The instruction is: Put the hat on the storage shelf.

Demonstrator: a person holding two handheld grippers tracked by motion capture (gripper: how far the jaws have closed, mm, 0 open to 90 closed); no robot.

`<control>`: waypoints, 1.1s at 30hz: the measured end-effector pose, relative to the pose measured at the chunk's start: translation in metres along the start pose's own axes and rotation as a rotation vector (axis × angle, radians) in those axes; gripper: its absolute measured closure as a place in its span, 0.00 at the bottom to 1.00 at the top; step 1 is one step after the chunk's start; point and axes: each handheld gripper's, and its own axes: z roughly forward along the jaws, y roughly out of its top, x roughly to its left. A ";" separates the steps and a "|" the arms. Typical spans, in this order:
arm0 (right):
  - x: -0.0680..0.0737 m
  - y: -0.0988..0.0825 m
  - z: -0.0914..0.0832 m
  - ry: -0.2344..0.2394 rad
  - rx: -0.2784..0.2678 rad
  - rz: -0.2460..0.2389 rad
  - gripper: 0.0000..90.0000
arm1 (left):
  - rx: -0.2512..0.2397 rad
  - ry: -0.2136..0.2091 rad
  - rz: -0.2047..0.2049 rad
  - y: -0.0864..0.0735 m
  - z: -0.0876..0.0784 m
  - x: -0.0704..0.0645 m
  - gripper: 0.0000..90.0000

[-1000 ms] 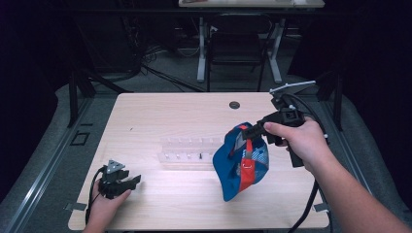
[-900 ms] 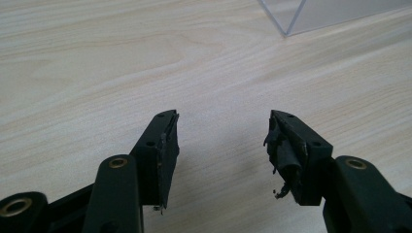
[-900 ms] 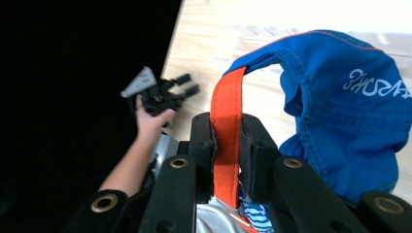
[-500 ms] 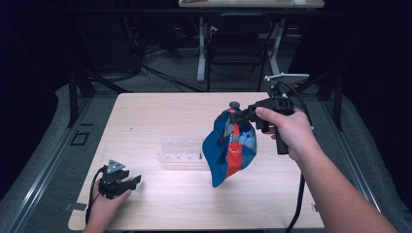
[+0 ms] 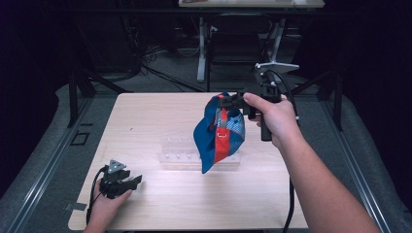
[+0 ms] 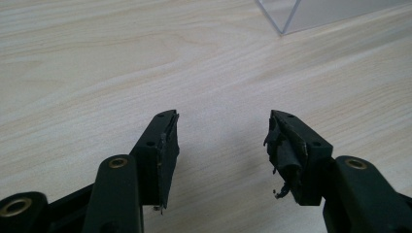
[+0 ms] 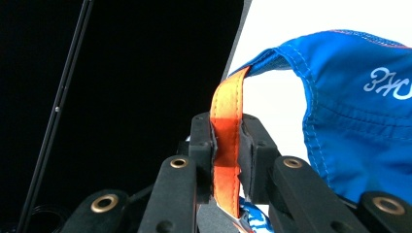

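A blue cap [image 5: 218,131] with an orange strap hangs in the air above the right half of the wooden table [image 5: 145,116]. My right gripper [image 5: 228,102] is shut on that orange strap [image 7: 226,145], which runs up between the pads while the blue cloth [image 7: 359,121] sags to the right. The cap's lower edge hangs in front of a clear plastic tray [image 5: 180,155] in the middle of the table. At the near left corner my left gripper [image 5: 133,182] rests on the table. Its jaws stand open over bare wood [image 6: 223,131], and a corner of the clear tray [image 6: 301,12] lies ahead.
The table ends close behind the held cap, with a dark floor, cables and metal stand legs [image 5: 201,53] beyond it. A black cable [image 5: 290,204] trails from the right gripper along the forearm. Bare wood lies between the left gripper and the tray.
The right gripper has carried the cap to the left and slightly up, from the right edge towards the table's middle. The left gripper has stayed put.
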 end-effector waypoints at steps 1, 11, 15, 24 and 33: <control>0.001 0.003 0.004 0.000 -0.004 0.004 0.86 | -0.002 0.000 -0.003 0.000 0.000 0.000 0.50; 0.000 0.014 0.017 -0.015 -0.036 0.012 0.86 | 0.002 -0.008 -0.001 0.000 -0.001 0.001 0.50; -0.004 0.019 0.018 -0.032 -0.069 0.027 0.86 | 0.002 -0.009 -0.001 0.001 -0.001 0.002 0.50; -0.015 0.023 0.015 -0.070 -0.110 0.055 0.86 | -0.003 -0.005 -0.004 0.000 0.000 0.001 0.50; -0.020 0.022 0.022 -0.079 -0.104 0.066 0.86 | -0.001 -0.004 -0.003 0.000 0.000 0.001 0.50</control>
